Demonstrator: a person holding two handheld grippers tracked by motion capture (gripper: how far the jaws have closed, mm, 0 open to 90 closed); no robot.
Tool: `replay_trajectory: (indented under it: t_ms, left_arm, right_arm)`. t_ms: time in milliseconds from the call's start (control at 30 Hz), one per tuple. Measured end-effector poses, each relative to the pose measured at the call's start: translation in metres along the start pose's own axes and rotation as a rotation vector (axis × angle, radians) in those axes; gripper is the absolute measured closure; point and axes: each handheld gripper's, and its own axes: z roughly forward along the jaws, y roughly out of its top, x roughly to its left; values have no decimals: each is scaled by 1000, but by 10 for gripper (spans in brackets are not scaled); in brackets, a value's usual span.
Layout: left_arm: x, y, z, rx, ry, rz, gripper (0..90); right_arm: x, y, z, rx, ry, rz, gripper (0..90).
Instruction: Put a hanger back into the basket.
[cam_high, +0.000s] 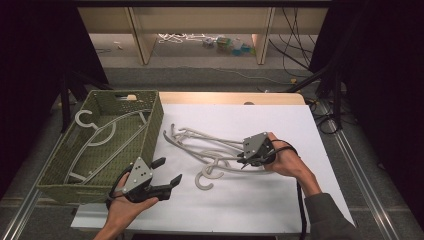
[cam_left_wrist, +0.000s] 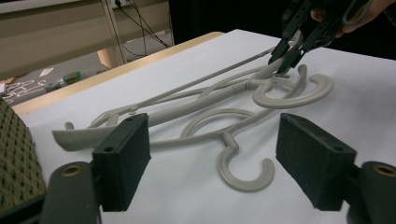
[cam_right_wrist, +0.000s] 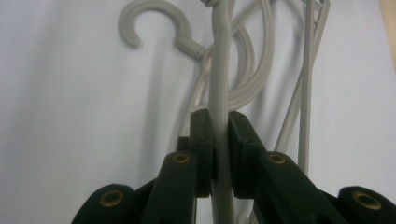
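Note:
Several grey plastic hangers lie tangled on the white table cover. My right gripper is shut on the thin bar of one hanger, which runs straight up between its pads. In the left gripper view the right gripper pinches that hanger at the far end of the pile. My left gripper is open with nothing between its jaws, low beside the basket, and points at the hangers. A hanger hook lies on the cover in front of its pads.
A green woven basket stands at the table's left with one grey hanger lying inside. The white cover has bare room at the right and front. Shelf legs and cables stand on the floor beyond the table.

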Motion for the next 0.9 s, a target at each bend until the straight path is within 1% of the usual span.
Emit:
replay_trajectory:
  t_ms: [33,67,100,133,167,200,233,267,300,367,400,433,467,500,533,567,600,633,667,700,733,767,800,833,900]
  left_arm:
    - [-1,1,2,3,2,6,270]
    - [-2,3,5,9,1,18,271]
    - [-3,4,9,20,-2,25,270]
    - [-4,5,13,35,-11,33,270]
    - [-5,5,17,45,-29,36,264]
    - [-6,6,21,53,-45,39,260]
    - [-7,7,26,65,-48,44,261]
    - [-7,8,29,78,-49,50,261]
    - [-8,8,33,85,-54,48,261]
    - [-8,11,38,87,-56,60,261]
    - [-8,11,40,90,-54,59,261]
    - [-8,12,41,92,-57,63,261]
    - [-8,12,42,93,-61,68,261]
    - [-8,12,44,98,-65,65,261]
    - [-8,13,45,104,-66,77,262]
    - [-9,12,47,111,-69,85,267]
    - [-9,12,48,116,-76,91,272]
    - [-10,12,49,123,-86,91,276]
    - [-10,12,50,130,-86,110,279]
    - [-11,11,51,135,-89,117,282]
    - [-12,11,52,139,-95,117,286]
    - [-12,11,53,148,-101,136,292]
    - [-13,10,55,154,-108,141,296]
    - [-13,9,57,167,-128,145,305]
    - [-15,8,59,180,-136,163,330]
  right_arm:
    - [3,2,-4,20,-3,14,821]
    - [1,2,-3,-2,0,-29,821]
    - [4,3,-5,6,-2,-21,821]
    - [6,4,-7,5,6,-26,821]
    - [6,4,-7,0,5,-34,821]
    - [8,5,-9,6,18,-34,821]
    - [8,5,-10,-1,9,-50,821]
    - [11,6,-13,12,9,-33,821]
    - [11,6,-14,-6,23,-40,822]
    - [14,6,-17,-15,29,-47,821]
    - [16,7,-19,-10,29,-42,821]
    - [16,8,-19,-19,27,-59,821]
    - [18,9,-21,-8,36,-38,822]
    - [17,9,-21,-22,29,-60,821]
    - [19,10,-22,-25,40,-53,822]
    - [19,11,-22,-32,43,-62,822]
    - [21,12,-23,-34,52,-51,821]
    - [21,13,-23,-38,48,-68,822]
    - [22,14,-23,-42,58,-63,821]
    - [23,14,-23,-36,55,-72,822]
    - [23,15,-23,-39,63,-81,822]
    - [24,15,-23,-33,67,-85,822]
    - [25,15,-23,-29,65,-86,822]
    - [25,16,-23,-29,70,-88,822]
    - [25,17,-23,-30,73,-92,822]
